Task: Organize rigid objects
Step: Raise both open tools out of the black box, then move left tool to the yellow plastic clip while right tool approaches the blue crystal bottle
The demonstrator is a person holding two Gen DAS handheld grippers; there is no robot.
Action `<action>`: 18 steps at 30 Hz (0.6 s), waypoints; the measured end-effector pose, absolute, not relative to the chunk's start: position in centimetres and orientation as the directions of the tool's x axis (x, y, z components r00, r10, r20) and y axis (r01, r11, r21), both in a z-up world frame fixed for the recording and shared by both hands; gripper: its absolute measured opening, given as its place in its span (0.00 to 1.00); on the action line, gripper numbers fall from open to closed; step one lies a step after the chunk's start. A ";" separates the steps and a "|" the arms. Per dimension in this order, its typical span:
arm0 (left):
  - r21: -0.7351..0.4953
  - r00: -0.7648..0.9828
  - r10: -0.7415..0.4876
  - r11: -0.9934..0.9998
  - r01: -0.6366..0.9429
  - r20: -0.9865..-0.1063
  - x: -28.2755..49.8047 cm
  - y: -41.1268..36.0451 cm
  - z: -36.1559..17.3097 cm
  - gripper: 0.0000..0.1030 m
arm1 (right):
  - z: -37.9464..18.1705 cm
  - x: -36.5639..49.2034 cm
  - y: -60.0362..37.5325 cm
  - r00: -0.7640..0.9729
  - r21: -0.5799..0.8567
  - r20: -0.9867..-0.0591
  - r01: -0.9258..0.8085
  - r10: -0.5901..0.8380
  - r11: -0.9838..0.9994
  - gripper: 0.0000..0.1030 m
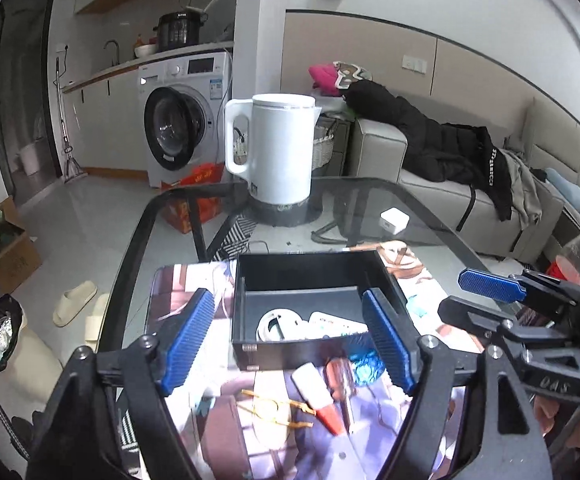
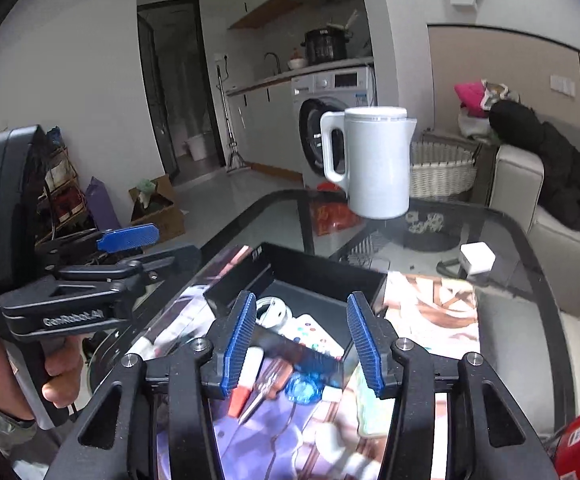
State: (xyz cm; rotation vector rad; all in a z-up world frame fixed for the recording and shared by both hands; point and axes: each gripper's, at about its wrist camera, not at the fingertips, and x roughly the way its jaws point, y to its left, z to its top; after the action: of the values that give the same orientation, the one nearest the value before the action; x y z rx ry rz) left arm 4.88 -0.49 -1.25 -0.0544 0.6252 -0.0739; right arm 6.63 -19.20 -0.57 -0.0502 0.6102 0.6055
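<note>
A black open box [image 1: 246, 280] stands on a printed mat on the glass table; it also shows in the right wrist view [image 2: 330, 276]. Inside lie a white coiled cable [image 1: 276, 324] and a white remote [image 1: 336, 325]. In front of the box lie a white tube with a red cap [image 1: 317, 394], a screwdriver [image 1: 340, 380], a blue object [image 1: 366, 364] and a gold hair clip [image 1: 276, 408]. My left gripper [image 1: 288, 340] is open and empty over these items. My right gripper [image 2: 302, 344] is open and empty, just above the tube [image 2: 246, 380] and screwdriver [image 2: 268, 384].
A white kettle [image 1: 280, 152] stands on its base at the table's far side. A white charger [image 1: 394, 220] lies right of it. A sofa with dark clothes [image 1: 450, 152] is at the right. A washing machine [image 1: 182, 132] stands behind.
</note>
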 end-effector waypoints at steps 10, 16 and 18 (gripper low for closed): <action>-0.115 0.698 -0.090 0.993 0.011 -0.711 6.3 0.9 -5.0 0.79 | -3.1 8.0 -19.5 0.550 0.239 -0.660 -0.492 0.512 0.837 0.55; -0.153 0.624 -0.123 0.988 0.005 -0.771 6.8 1.1 -6.8 0.79 | -5.4 9.0 -19.3 0.462 0.272 -0.731 -0.478 0.502 0.835 0.55; -0.139 0.606 -0.120 0.990 0.015 -0.786 6.8 0.7 -7.2 0.79 | -6.0 9.4 -19.2 0.448 0.267 -0.747 -0.475 0.492 0.839 0.55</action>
State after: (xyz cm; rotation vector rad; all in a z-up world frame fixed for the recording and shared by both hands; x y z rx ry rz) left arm 6.82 0.75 -7.20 -0.1224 0.9165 -0.0781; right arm 9.41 -19.18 -6.03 0.0202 0.9309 0.5980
